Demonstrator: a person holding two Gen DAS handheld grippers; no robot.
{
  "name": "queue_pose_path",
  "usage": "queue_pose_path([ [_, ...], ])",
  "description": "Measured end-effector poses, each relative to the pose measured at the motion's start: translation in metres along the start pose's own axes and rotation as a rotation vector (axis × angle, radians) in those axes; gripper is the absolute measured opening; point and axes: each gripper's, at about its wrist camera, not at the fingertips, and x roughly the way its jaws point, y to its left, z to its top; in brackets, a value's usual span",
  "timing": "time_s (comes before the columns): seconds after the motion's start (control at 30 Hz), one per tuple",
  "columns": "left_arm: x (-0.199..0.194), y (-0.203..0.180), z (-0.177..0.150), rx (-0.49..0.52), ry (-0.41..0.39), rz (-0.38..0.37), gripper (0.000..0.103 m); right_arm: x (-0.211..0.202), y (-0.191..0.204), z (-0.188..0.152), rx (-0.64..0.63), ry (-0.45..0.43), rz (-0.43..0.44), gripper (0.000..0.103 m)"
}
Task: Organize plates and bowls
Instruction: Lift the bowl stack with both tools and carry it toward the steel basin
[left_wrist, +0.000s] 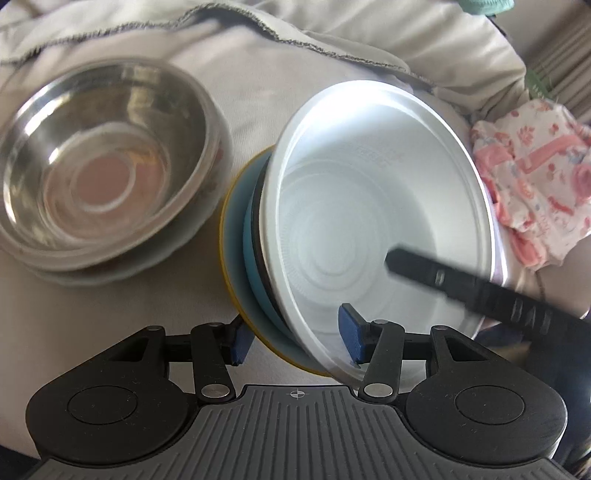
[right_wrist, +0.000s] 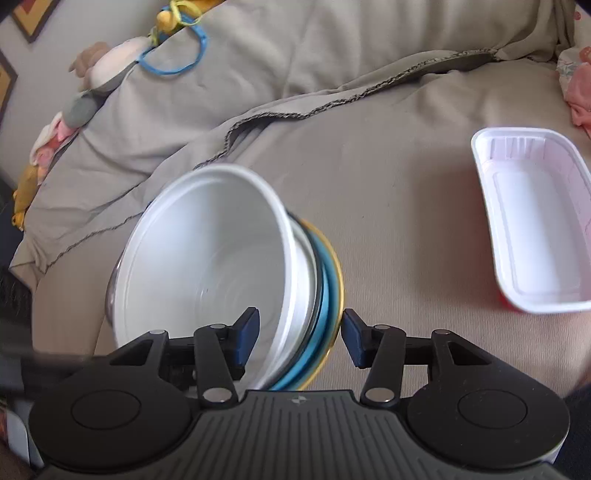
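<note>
Beige cloth (right_wrist: 388, 206) covers the surface under us. Our left gripper (left_wrist: 295, 341) stands wide astride the rims of a tilted stack: white bowl (left_wrist: 376, 221) over a blue plate (left_wrist: 255, 266). Our right gripper (right_wrist: 299, 338) straddles the same rims, seemingly not quite pinching. At ten o'clock sits a steel bowl (left_wrist: 107, 162); at two o'clock, a white tray (right_wrist: 532, 225).
</note>
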Motion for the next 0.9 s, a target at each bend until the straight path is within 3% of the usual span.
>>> queue_pose_path([
  [0.27, -0.01, 0.005, 0.005, 0.015, -0.042, 0.028, 0.05, 0.009, 0.005, 0.042, -0.007, -0.066, -0.04, 0.05],
  [0.4, -0.024, 0.017, 0.012, -0.034, -0.103, 0.004, 0.05, 0.022, -0.001, 0.047, 0.018, -0.036, -0.039, 0.052],
  [0.5, -0.025, 0.027, 0.021, -0.061, -0.104, -0.028, 0.051, 0.032, -0.003, 0.041, 0.01, 0.006, -0.074, 0.052],
  [0.67, -0.012, 0.027, 0.03, -0.073, -0.064, -0.051, 0.053, 0.042, -0.013, 0.033, 0.066, 0.142, 0.06, 0.052],
  [0.9, -0.001, 0.027, 0.032, -0.069, -0.034, -0.05, 0.053, 0.055, -0.006, 0.029, 0.04, 0.238, 0.057, 0.054],
])
